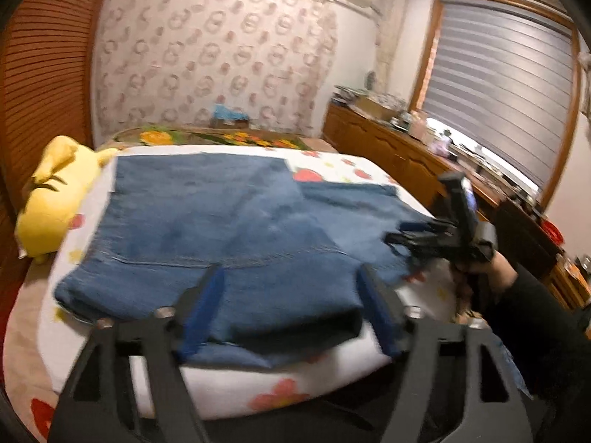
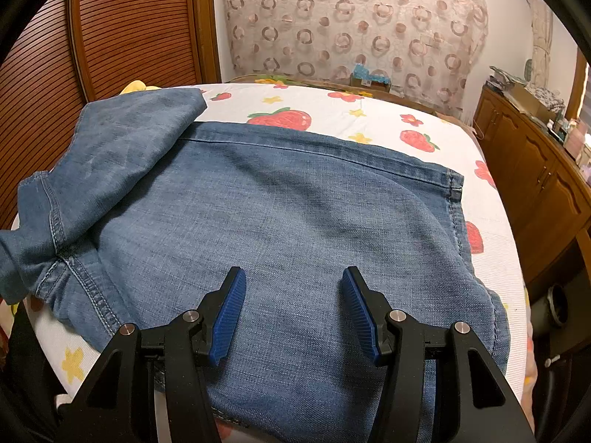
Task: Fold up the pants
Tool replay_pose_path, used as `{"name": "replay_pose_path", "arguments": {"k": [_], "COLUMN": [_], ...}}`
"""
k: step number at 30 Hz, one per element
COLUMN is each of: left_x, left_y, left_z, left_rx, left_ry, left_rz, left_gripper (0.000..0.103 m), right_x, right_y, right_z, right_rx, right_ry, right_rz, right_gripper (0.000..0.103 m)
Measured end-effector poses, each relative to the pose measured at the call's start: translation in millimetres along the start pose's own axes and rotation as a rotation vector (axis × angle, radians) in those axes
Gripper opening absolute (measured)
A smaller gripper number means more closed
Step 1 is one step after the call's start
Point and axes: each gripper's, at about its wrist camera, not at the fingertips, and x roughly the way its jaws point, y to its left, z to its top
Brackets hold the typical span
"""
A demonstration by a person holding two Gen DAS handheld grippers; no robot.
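Note:
Blue denim pants lie partly folded on a white strawberry-print bed sheet. My left gripper is open, its blue pads on either side of the near folded edge of the pants. My right gripper shows at the right side of the pants in the left wrist view; it is open. In the right wrist view the right gripper hovers open over the flat denim, with a folded-over part at the left.
A yellow plush toy lies at the bed's left edge. A wooden slatted headboard stands at the left. A wooden dresser with clutter runs along the right under a window. The sheet is bare beyond the pants.

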Motion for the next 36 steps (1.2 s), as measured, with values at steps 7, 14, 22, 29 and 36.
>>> {"name": "replay_pose_path", "arguments": {"k": [7,14,22,29,36], "left_x": [27.6,50.9,58.4,61.1,64.7], "left_y": [42.9,72.1,80.8,83.4,76.9], "left_z": [0.4,-14.5,-26.8,-30.5,-32.4], "left_rx": [-0.056,-0.098,-0.096,-0.076,-0.036], "left_ry": [0.022,0.077,0.088,0.078,0.074], "left_rz": [0.111,0.185,0.189,0.205,0.226], "left_gripper": [0.078,0.078,0.078,0.078,0.085], "right_x": [0.3,0.7,0.7,-0.6,-35.8], "right_y": [-0.2,-0.5,-0.7,-1.2,-26.4], "right_z": [-0.4,-0.8,-1.8,-2.0,-16.2], "right_rx": [0.0,0.0,-0.001,0.0,0.143], "right_ry": [0.0,0.0,0.0,0.01,-0.024], "right_rz": [0.0,0.0,-0.001,-0.004,-0.009], "right_gripper": [0.056,0.056,0.056,0.056,0.056]}}
